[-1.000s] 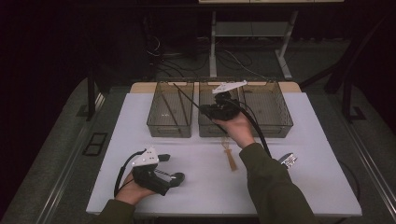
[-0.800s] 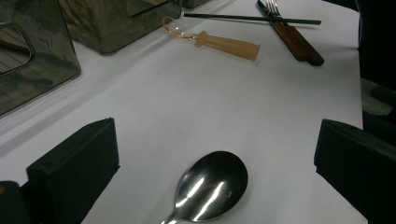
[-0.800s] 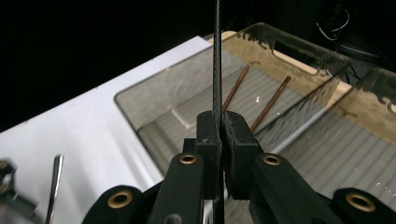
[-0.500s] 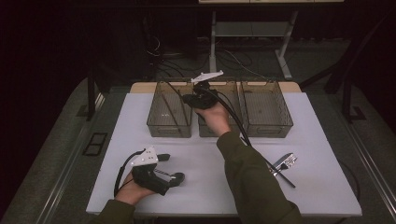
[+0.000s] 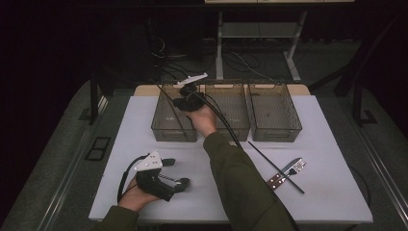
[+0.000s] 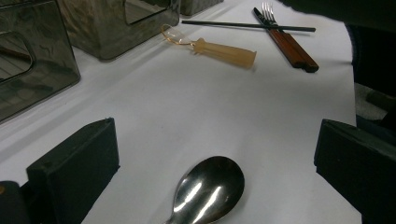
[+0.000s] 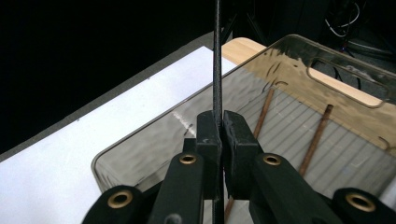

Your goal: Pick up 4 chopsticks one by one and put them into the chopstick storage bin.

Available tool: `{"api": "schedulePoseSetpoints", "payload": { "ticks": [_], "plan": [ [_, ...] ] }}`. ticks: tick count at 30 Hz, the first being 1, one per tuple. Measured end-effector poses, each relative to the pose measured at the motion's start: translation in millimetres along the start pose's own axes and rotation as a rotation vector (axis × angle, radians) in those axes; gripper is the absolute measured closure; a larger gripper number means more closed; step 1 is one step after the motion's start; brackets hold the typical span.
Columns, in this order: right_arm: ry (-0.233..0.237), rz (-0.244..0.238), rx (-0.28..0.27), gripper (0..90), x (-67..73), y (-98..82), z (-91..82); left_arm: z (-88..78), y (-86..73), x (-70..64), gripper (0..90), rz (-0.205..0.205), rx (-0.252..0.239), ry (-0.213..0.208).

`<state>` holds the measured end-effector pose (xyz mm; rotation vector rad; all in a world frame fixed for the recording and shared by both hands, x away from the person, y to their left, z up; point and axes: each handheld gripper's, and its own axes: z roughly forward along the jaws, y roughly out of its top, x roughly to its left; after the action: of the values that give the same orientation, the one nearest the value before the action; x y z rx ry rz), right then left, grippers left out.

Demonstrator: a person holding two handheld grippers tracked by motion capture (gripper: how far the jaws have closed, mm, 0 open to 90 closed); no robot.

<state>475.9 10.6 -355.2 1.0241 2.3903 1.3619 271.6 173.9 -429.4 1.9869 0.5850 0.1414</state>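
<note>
My right gripper (image 7: 222,123) is shut on a thin black chopstick (image 7: 217,56), which stands upright through its jaws. It hangs over the left clear bin (image 7: 140,149), where two brown chopsticks (image 7: 317,140) lie on the bottom. In the high view this gripper (image 5: 185,94) is above the left bin (image 5: 174,134), near its right wall. My left gripper (image 6: 217,135) rests low at the table's front left with its jaws wide open. A steel spoon (image 6: 210,189) lies on the table between them, untouched. In the high view the left gripper (image 5: 180,183) points right.
Two more clear bins (image 5: 226,132) (image 5: 276,134) stand right of the left one. A brown-handled fork (image 6: 289,44) and a second black chopstick (image 6: 247,25) lie crossed at the right (image 5: 288,168). An amber-handled tool (image 6: 224,50) lies before the bins.
My right hand has carried the black chopstick leftward, from over the middle bin to over the left bin. The left gripper has stayed put.
</note>
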Motion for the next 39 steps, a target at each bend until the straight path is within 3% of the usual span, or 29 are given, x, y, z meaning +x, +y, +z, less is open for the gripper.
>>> {"api": "schedulePoseSetpoints", "payload": {
  "ticks": [8, 15, 18, 27, 39],
  "plan": [
    [-0.009, 0.027, 0.048, 85.7, -4.6, -10.9, 21.4, -0.2, 0.2, 0.0, 0.0, -0.003, -0.002, -0.005],
    [-0.016, 0.031, 0.104, 84.8, -2.9, -18.1, 29.5, 0.0, 0.3, -0.3, 0.0, -0.002, -0.002, -0.005],
    [-0.031, 0.007, 0.105, 71.7, -1.3, -18.1, 29.3, -0.1, 0.3, -0.7, 0.0, -0.002, -0.002, -0.004],
    [-0.022, -0.022, 0.11, 54.7, -3.4, -12.2, 14.9, -0.3, 0.1, -0.1, 0.0, 0.0, -0.002, -0.003],
    [0.03, -0.026, 0.113, 40.9, -13.6, -22.0, -31.0, 0.8, 0.4, -0.2, 0.0, 0.012, 0.004, 0.001]
  ]
}}
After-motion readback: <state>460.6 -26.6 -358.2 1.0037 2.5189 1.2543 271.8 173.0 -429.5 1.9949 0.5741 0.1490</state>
